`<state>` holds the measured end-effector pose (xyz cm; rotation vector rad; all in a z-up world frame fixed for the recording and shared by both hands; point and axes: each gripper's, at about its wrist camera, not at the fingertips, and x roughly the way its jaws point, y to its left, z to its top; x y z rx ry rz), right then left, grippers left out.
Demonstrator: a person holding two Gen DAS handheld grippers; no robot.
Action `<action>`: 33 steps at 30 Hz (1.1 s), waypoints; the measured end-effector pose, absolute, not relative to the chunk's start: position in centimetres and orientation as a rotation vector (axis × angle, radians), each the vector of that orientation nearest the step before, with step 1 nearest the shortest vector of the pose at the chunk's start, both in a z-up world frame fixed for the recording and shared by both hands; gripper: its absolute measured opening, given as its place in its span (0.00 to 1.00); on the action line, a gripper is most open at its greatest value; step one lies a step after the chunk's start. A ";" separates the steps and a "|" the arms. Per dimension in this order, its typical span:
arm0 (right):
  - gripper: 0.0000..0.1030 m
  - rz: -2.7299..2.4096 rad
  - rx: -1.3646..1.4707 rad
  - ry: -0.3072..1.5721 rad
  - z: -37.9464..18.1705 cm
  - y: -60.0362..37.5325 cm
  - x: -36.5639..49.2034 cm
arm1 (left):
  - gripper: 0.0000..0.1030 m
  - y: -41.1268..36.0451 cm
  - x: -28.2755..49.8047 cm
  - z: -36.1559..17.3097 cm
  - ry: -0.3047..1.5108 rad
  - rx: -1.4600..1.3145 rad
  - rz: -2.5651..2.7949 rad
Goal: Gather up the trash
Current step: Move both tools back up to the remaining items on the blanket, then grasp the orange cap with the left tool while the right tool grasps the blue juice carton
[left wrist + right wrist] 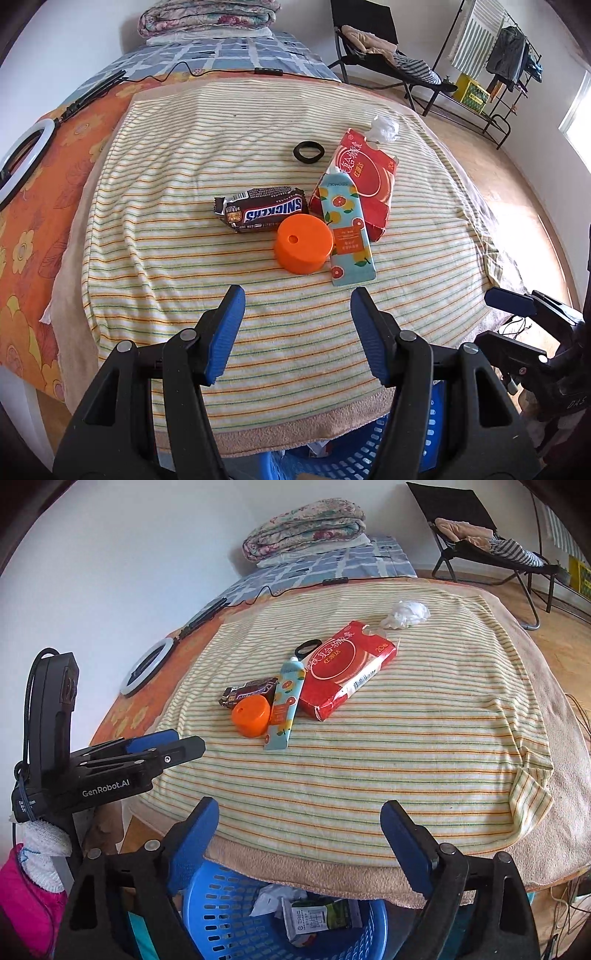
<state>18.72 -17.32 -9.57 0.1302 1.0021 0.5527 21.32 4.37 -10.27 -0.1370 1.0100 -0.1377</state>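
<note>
Left wrist view, left tongs [297,302] wide open, empty

The striped cloth [388,746] is lying soft and matt, ribbed like towelling, over a fuzzier peach terry layer [314,871]. The Snickers wrapper [264,214] and the red tissue pack [347,672] are showing glossy, crinkled film, the orange cap [303,243] is reading as smooth matt plastic, the printed tube [284,709] as smooth with a slight sheen, and the white wad [406,614] as crumpled tissue paper. The blue basket [221,915] is looking like shiny perforated plastic, and the gripper pads [227,332] are showing finely ribbed blue rubber on matt black plastic arms with metal rivets.
</note>
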 end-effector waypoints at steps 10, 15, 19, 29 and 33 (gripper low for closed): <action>0.77 0.558 0.181 1.023 -10.3 -17.8 21.2 | 0.59 3.1 25.0 -12.0 1.044 -0.116 -0.140; 0.73 0.559 0.198 1.034 -10.7 -17.9 22.2 | 0.59 2.5 26.1 -12.7 1.050 -0.087 -0.134; 0.70 0.563 0.192 1.034 -10.9 -17.6 23.1 | 0.47 2.7 26.7 -13.5 1.068 -0.073 -0.128; 0.56 0.600 0.193 1.062 -12.3 -15.4 25.8 | 0.45 4.0 26.2 -13.5 1.051 -0.049 -0.122; 0.45 0.626 0.196 1.083 -13.1 -13.7 27.1 | 0.45 5.4 25.6 -13.3 1.048 -0.060 -0.102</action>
